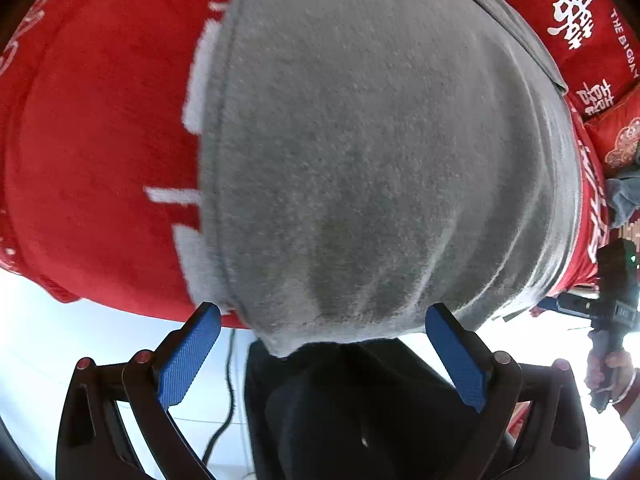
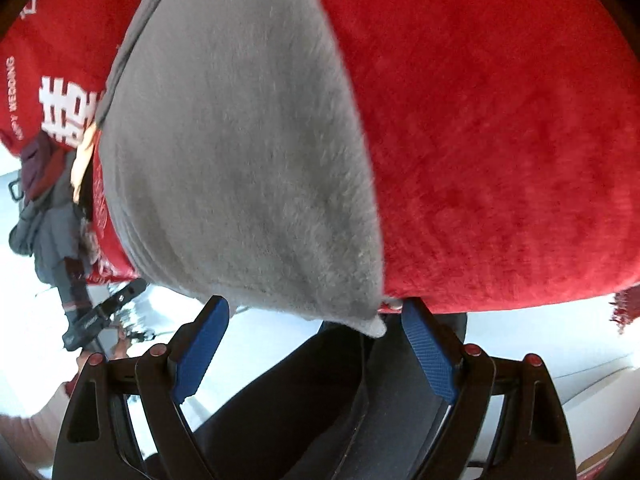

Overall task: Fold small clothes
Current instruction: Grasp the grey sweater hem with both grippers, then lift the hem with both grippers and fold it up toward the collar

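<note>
**Garment lies flat on red blanket, both claws spread above its near edge**

Garment point(image 1: 360, 160), grey and fleecy, is seen spread flat on a red blanket point(image 1: 100, 140). Its long axis runs straight away from both claws: the near end hangs just over the blanket's edge, and the far end narrows toward the top of each view. In the left wrist view its near hem sits between and just ahead of the left claw point(image 1: 322, 334), whose blue pads stand wide apart with nothing clamped. In the right wrist view a near corner of the garment point(image 2: 374, 326) points down toward the right claw point(image 2: 316, 330), just beside the right-hand pad; whether it touches cannot be told. That claw is likewise spread wide, gripping nothing. White lettering on the blanket is partly covered by the garment's left side. Below both claws dark trousers point(image 1: 360, 400) are seen. A pile of other clothes point(image 2: 48, 208) lies off to the left of the right claw.
</note>
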Motion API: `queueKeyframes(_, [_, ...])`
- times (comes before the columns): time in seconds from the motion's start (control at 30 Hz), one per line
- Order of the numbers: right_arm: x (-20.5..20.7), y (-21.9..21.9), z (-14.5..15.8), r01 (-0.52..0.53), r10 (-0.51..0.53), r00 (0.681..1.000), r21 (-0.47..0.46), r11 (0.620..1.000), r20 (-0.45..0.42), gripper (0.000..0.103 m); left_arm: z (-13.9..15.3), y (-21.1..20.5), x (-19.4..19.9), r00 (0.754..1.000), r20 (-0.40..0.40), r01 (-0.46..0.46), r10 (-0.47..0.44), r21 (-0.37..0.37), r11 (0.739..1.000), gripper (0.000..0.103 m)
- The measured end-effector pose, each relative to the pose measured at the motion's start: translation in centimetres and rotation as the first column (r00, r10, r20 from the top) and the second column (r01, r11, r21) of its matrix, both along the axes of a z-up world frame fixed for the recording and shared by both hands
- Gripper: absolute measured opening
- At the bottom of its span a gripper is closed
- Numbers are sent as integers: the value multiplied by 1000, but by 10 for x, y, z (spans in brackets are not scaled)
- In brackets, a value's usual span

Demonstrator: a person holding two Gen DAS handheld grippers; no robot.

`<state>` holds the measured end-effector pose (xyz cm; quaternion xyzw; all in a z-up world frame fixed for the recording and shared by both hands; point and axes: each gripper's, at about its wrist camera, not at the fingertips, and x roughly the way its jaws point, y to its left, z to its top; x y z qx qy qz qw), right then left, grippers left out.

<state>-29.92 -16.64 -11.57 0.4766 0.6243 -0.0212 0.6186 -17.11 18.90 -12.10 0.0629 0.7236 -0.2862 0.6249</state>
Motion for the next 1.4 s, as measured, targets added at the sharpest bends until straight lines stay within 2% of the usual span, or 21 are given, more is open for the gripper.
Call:
queueKeyframes(0.13, [4, 15, -1, -32, 28, 998, 70, 997, 62, 91, 0, -8, -3, 1000, -12, -9, 8, -24, 1000, 101])
queueKeyframes(0.2, [9, 18, -3, -27, 20, 997, 93, 995, 78, 91, 3, -12, -3, 1000, -10, -22, 21, -18, 1000, 93])
queueKeyframes(0.27, [11, 19, -7, -8, -2, 997, 116, 993, 79, 90, 4, -9, -1, 999, -19, -38, 38, 7, 999, 67])
queueKeyframes(0.3, [11, 19, -9, 0, -8, 998, 120, 993, 69, 83, 4, -9, 1, 998, -31, -50, 50, 13, 999, 59])
queueKeyframes(0.33, [9, 19, -12, 12, -17, 999, 120, 993, 45, 72, 4, -6, 3, 997, -45, -61, 61, 6, 998, 42])
queueKeyframes(0.37, [7, 19, -13, 26, -29, 999, 124, 992, 22, 32, 4, -3, 5, 996, -63, -71, 70, -5, 997, 19])
queueKeyframes(0.4, [2, 17, -17, 56, -55, 998, 130, 990, -9, 11, 3, -2, 6, 994, -83, -69, 67, -20, 997, 14])
queueKeyframes(0.5, [-4, 17, -9, 115, -119, 993, 146, 983, 20, 11, 12, -5, 9, 995, -96, -43, 35, -75, 996, 14])
queueKeyframes(0.63, [-2, 22, 13, 178, -206, 973, 230, 957, 104, 11, 39, -10, 22, 994, -104, -38, 18, -193, 981, 14])
queueKeyframes(0.77, [8, 22, 41, 232, -296, 936, 300, 925, 191, 11, 64, -17, 40, 995, -96, -53, 26, -282, 958, 14])
queueKeyframes(0.9, [27, 14, 70, 280, -384, 878, 344, 896, 286, 11, 97, -33, 59, 998, -58, -57, 39, -357, 932, 14])
queueKeyframes(0.97, [43, 9, 83, 293, -416, 848, 364, 884, 329, 11, 106, -33, 80, 997, -51, -74, 59, -379, 922, 14])
queueKeyframes(1.13, [71, -21, 108, 288, -444, 799, 392, 874, 405, 11, 125, -45, 131, 989, -12, -140, 149, -427, 893, 14])
queueKeyframes(1.3, [120, -67, 124, 295, -482, 747, 421, 858, 457, 11, 139, -82, 184, 971, 63, -180, 230, -441, 879, 14])
queueKeyframes(1.4, [158, -98, 129, 304, -497, 731, 429, 850, 467, 11, 138, -108, 219, 956, 114, -197, 270, -432, 880, 14])
